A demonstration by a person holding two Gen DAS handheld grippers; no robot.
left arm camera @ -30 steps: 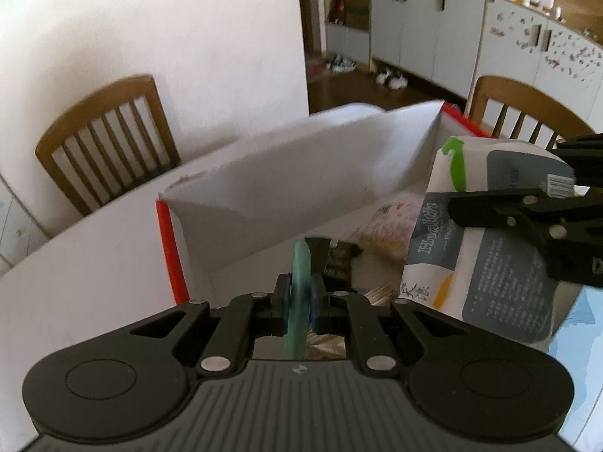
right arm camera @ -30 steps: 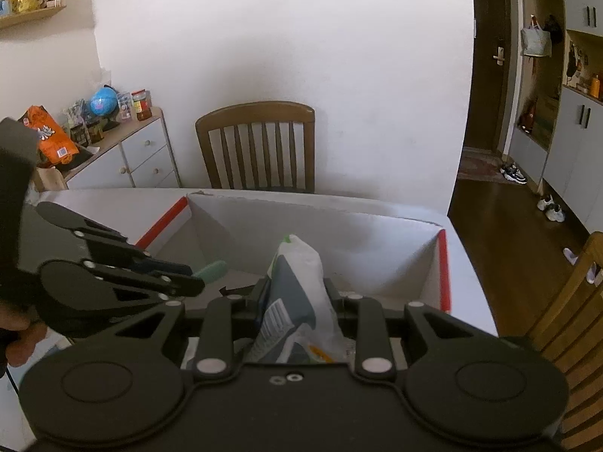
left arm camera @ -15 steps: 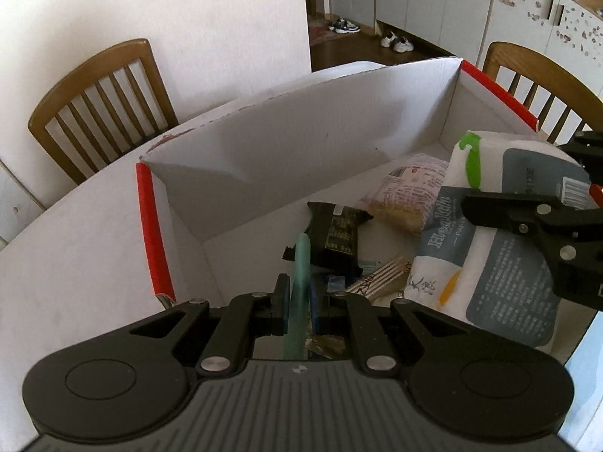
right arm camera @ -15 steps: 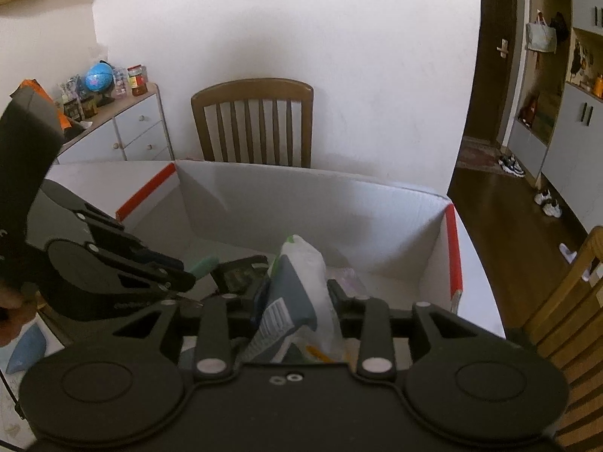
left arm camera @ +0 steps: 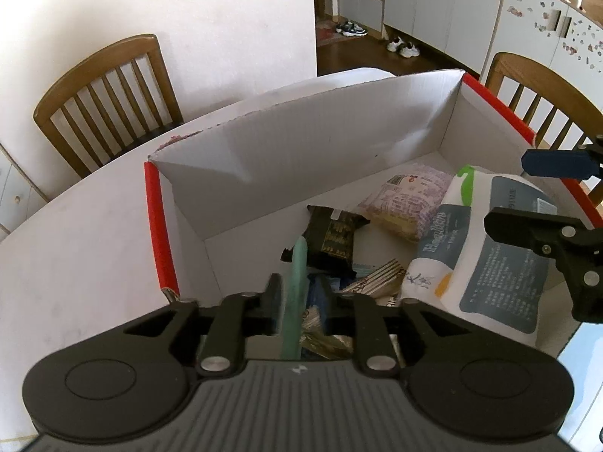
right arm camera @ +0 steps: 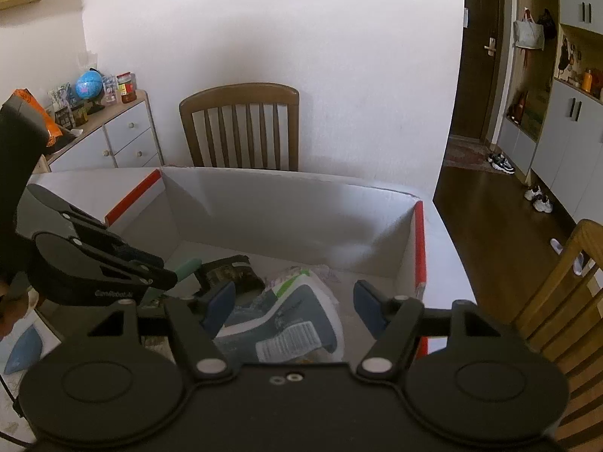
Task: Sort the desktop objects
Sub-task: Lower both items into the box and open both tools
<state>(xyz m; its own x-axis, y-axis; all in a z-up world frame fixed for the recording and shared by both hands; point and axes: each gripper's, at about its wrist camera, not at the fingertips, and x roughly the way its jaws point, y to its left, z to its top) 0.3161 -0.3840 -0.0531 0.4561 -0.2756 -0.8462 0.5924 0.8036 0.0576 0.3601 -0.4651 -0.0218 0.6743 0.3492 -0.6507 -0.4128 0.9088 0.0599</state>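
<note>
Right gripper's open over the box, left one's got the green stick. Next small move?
Probably open the left gripper: its green stick hangs over the box, where the tissue pack lies between the right gripper fingers.

A home, dining corner. Shown by wooden chairs (right arm camera: 241, 124) around a white table (left arm camera: 75, 248), shoes (left arm camera: 403, 46) on the wood floor near grey cupboards (left arm camera: 444, 7), a drawer chest (right arm camera: 120, 139) carrying a globe (right arm camera: 87, 86) and jars, bags (right arm camera: 528, 33) hanging beside the door.
</note>
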